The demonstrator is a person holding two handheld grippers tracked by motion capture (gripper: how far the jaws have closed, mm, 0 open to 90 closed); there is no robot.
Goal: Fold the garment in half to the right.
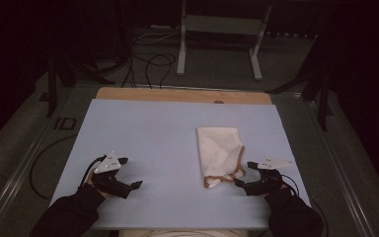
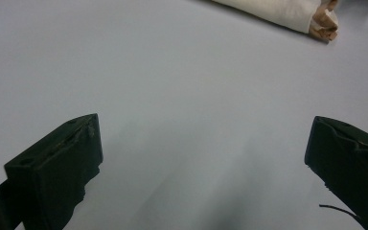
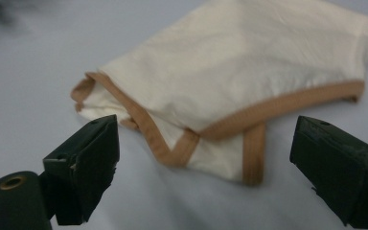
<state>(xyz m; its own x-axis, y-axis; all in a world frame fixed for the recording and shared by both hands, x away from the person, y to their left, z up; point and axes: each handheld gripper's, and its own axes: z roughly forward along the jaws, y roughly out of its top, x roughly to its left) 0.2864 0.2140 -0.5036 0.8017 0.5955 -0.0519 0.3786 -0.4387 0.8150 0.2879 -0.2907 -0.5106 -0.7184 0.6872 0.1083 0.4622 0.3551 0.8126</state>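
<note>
Pale blue-grey matting covers a wide rectangular table (image 1: 148, 133), with a strip of bare light wood showing along its far edge. Beyond it the room is dark; a grey metal stand (image 1: 220, 29) and loose black cables (image 1: 150, 66) sit on the floor behind.

On the right half of the mat lies a folded cream cloth garment with tan-brown trim (image 1: 219, 154), flat and roughly rectangular, its trimmed openings turned toward the person's side. From the right gripper view the trim (image 3: 172, 151) loops around the near corner, where the layers part slightly, which probably makes that edge the easiest place to take hold.

A person in dark sleeves sits at the near edge, holding a black two-jaw gripper in each hand. The right gripper (image 1: 242, 174) hovers just beside the garment's near right corner, its jaws spread wide apart with nothing between them, and they frame the trimmed edge as if lined up to close on it. The left gripper (image 1: 131, 173) rests well apart from the cloth, over bare mat on the left side, jaws likewise spread and empty; from its own view the garment (image 2: 287, 12) sits far off at the top. It seems to wait its turn while the right one leads.
</note>
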